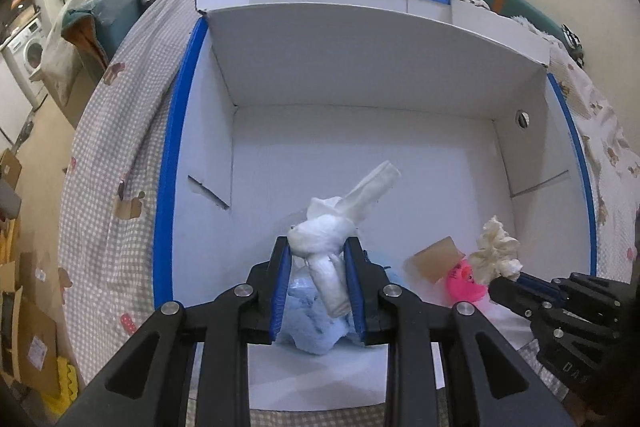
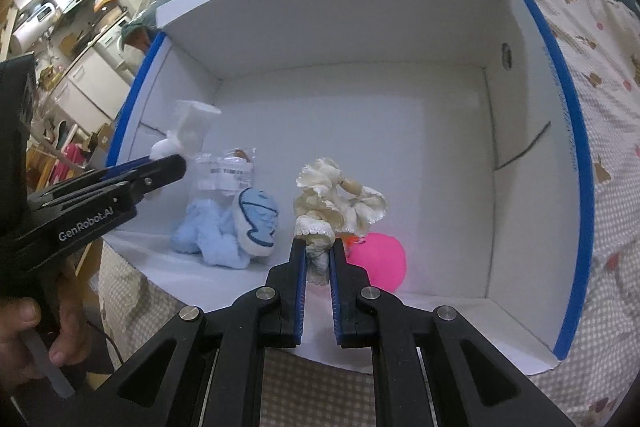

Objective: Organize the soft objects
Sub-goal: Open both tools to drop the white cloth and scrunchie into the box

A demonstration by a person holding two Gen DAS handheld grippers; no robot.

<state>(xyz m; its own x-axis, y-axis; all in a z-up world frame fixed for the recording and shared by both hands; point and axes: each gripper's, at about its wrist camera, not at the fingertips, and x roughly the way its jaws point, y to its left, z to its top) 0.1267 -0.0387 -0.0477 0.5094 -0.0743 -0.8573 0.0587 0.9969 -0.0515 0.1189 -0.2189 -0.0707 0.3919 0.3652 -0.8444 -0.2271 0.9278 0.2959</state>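
Over the near edge of the white box [image 1: 360,75] two items are held — white cloth [image 1: 324,235] pinched in the left tool [image 1: 318,247], cream scrunchie [image 2: 340,199] clamped in the right tool [image 2: 318,247]; both should be released beside the blue plush [image 2: 228,227].

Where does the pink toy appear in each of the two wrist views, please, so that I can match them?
Left wrist view: the pink toy is at the lower right, beside the right hand-held gripper.
Right wrist view: the pink toy is low and just right of centre, behind that hand-held gripper.
Shared landmark: the light blue plush lies to its left in both.
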